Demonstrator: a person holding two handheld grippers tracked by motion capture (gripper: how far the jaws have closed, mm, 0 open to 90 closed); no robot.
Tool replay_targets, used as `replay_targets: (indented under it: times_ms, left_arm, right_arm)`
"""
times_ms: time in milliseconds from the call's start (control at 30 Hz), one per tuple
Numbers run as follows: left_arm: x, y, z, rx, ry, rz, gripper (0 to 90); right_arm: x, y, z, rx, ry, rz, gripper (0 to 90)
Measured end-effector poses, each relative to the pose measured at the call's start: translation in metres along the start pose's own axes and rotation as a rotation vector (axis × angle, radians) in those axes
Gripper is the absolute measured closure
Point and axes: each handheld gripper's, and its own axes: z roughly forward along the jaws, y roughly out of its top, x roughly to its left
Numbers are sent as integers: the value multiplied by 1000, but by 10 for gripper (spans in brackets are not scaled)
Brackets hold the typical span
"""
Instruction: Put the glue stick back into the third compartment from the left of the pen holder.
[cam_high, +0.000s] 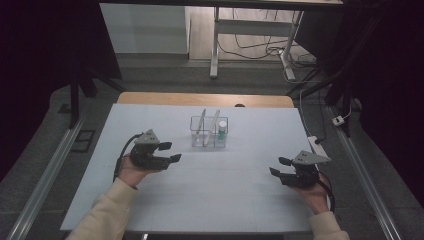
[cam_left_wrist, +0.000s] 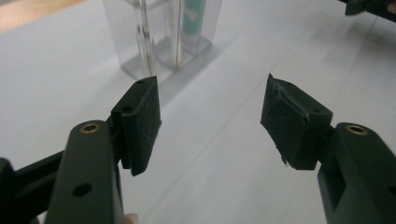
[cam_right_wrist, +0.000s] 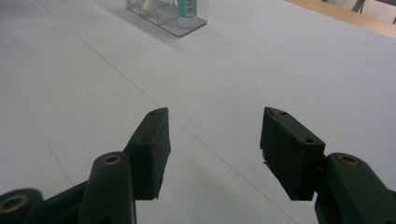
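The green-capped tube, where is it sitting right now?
In the high view the green-capped tube stands upright in the rightmost compartment of the clear organizer at the table's middle, ahead of both open tools.

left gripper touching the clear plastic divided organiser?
Apart. In the high view the left gripper sits short of the clear plastic divided organiser, bare white table between them. The left gripper view shows open jaws with nothing between.
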Motion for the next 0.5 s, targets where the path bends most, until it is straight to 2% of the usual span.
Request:
replay_targets:
  times_ms: [233, 500]
  left_arm:
    - [-5, -31, -15, 1, 28, -18, 369]
    - [-4, -44, -20, 8, 35, -38, 367]
  right_arm:
    - [0, 1, -1, -12, 1, -5, 417]
    - [0, 2, -1, -16, 4, -9, 413]
